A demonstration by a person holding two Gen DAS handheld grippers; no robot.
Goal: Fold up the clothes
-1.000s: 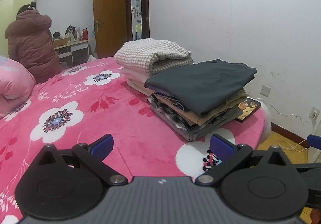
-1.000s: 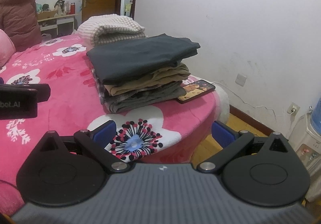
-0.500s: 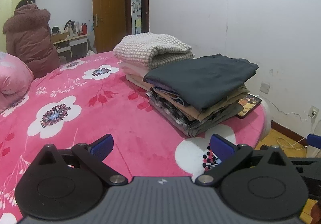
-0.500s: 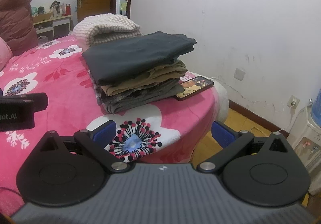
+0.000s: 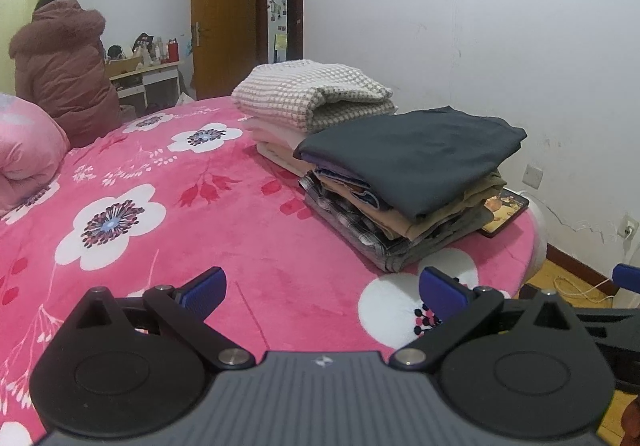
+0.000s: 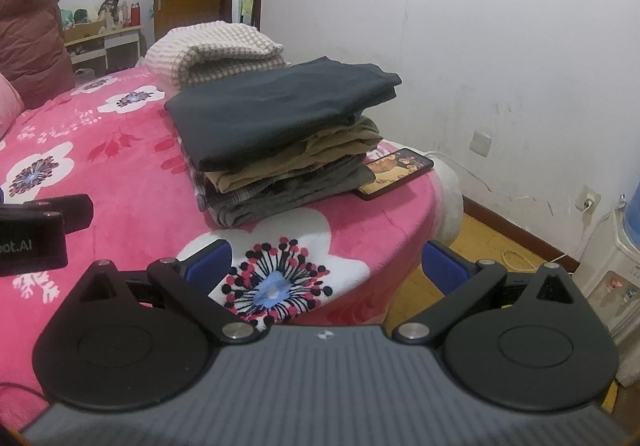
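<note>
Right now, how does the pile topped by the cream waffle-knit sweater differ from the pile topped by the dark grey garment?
The cream waffle-knit sweater is thick, textured and rolled loosely, while the dark grey garment lies flat and smooth. The sweater's pile sits nearer the door; the dark grey one's sits nearer the bed's edge, beside a phone. Under the sweater are pale pink layers; under the grey garment are tan and plaid ones. Both are folded stacks on the pink floral blanket.

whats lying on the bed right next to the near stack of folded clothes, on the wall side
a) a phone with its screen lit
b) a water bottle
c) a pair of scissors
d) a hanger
a: a phone with a lit picture on its screen lies flat on the pink blanket, tucked against the bottom of the stack of folded clothes on the side toward the wall.
</note>
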